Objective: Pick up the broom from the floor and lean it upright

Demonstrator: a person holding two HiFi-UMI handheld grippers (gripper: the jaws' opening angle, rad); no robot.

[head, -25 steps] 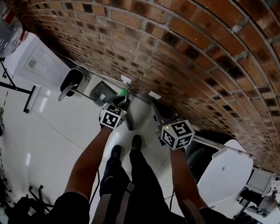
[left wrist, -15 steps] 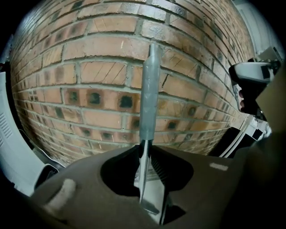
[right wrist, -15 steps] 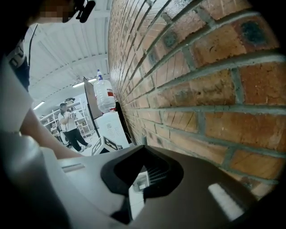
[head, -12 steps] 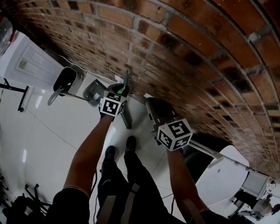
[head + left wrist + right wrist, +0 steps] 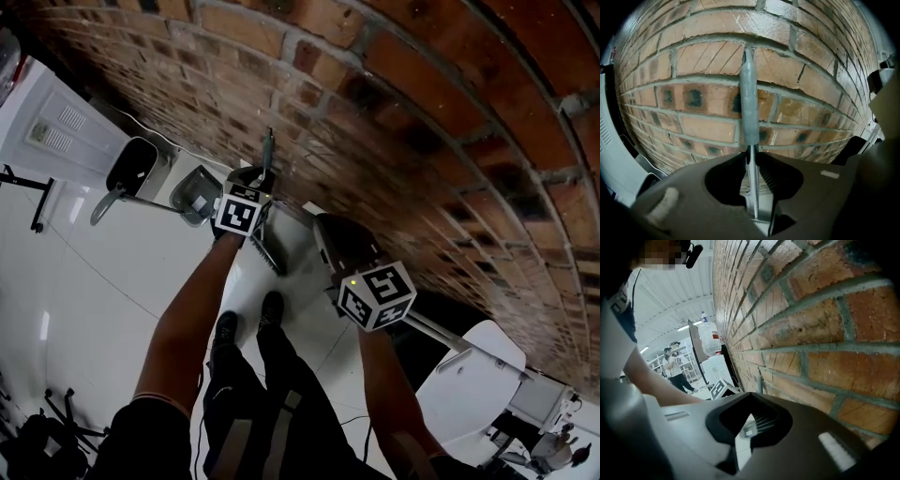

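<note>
Broom: the broom (image 5: pixel 749 108) stands upright close against the brick wall (image 5: pixel 422 112), its shaft clamped between the left gripper's (image 5: pixel 752 161) jaws.
Right gripper: the right gripper (image 5: pixel 750 423) is beside the wall, jaws apart, holding nothing.
Hard to see: the broom's lower end is mostly hidden behind the left gripper.
Look: skinny shiny shaft, grey sleeve up top.

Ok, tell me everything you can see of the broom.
The broom shows as a thin shiny metal shaft with a dull grey sleeve on its top end. It stands about upright, close before the brick wall; whether it touches the bricks is unclear. The left gripper is shut on the shaft just below the sleeve. Its lower part runs down toward the floor; the head is hard to make out.
</note>
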